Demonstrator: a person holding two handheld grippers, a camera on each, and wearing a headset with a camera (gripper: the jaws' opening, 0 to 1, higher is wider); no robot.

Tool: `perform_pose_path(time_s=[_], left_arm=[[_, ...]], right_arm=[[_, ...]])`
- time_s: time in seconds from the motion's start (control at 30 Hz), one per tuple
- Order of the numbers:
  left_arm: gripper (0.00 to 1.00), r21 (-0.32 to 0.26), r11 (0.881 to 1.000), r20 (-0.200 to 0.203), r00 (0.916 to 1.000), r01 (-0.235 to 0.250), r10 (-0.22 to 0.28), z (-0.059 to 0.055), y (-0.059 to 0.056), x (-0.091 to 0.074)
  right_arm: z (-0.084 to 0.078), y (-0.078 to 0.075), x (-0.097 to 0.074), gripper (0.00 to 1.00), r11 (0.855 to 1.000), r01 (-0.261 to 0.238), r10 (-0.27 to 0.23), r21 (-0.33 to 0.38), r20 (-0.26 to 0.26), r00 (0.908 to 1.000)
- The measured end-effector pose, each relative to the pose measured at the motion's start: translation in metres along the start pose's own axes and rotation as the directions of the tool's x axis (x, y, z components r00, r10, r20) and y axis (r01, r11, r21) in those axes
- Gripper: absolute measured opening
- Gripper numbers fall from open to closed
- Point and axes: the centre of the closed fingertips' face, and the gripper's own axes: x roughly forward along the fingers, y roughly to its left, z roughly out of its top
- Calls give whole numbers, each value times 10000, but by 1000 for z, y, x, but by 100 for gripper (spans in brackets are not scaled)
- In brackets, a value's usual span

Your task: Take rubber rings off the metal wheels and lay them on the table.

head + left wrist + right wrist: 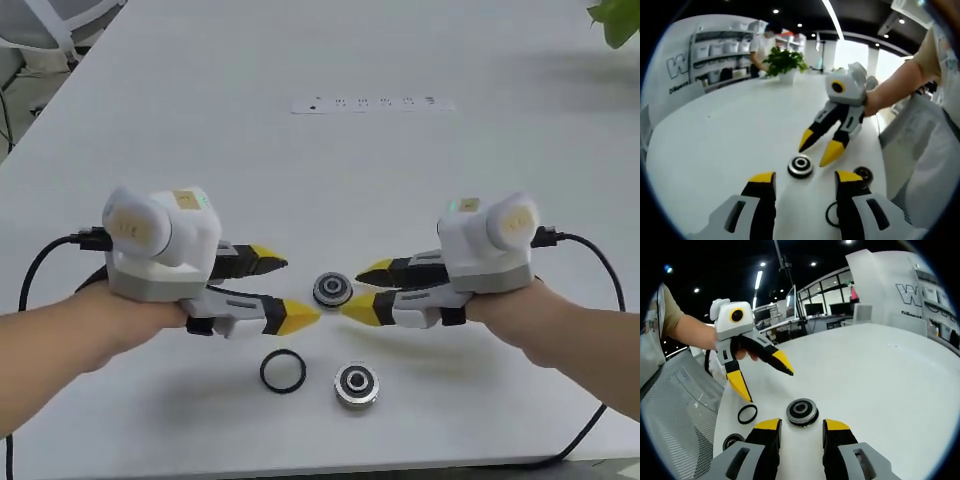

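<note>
A metal wheel (332, 289) with a dark rubber rim lies on the white table (300, 170), between the two grippers. My left gripper (285, 290) is open, its yellow tips just left of the wheel. My right gripper (362, 290) is open too, facing it from the right. In the left gripper view the wheel (800, 165) sits just beyond my open left gripper (805, 177). The right gripper view has the wheel (802, 411) close ahead of my right gripper (801, 425). A loose black ring (283, 371) and a second wheel (356, 384) with a bright metal rim lie nearer the front edge.
A flush socket strip (372, 103) is set in the table farther back. A green plant (615, 20) stands at the far right corner. Black cables (40, 262) trail from both grippers. A chair (50, 30) is at the far left.
</note>
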Motion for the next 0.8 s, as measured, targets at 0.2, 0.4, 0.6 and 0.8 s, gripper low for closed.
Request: perform_pose_path(time_s=[0.2,0.4,0.6,0.8], left_arm=[[43,38,10000,42,10000,-23,23,1,4,7],[40,38,10000,58,10000,28,-29,2,5,14],[34,51,9999,23,9999,115,-115,3,5,21],[32,115,9998,-31,9999,156,-155,3,6,29]], right_arm=[[1,0,0,31,10000,-29,28,53,52,10000],[0,0,1,31,10000,-49,49,46,25,10000],[-1,-1,3,31,10000,-38,38,44,-27,10000],[0,-1,4,31,10000,-47,47,68,19,10000]])
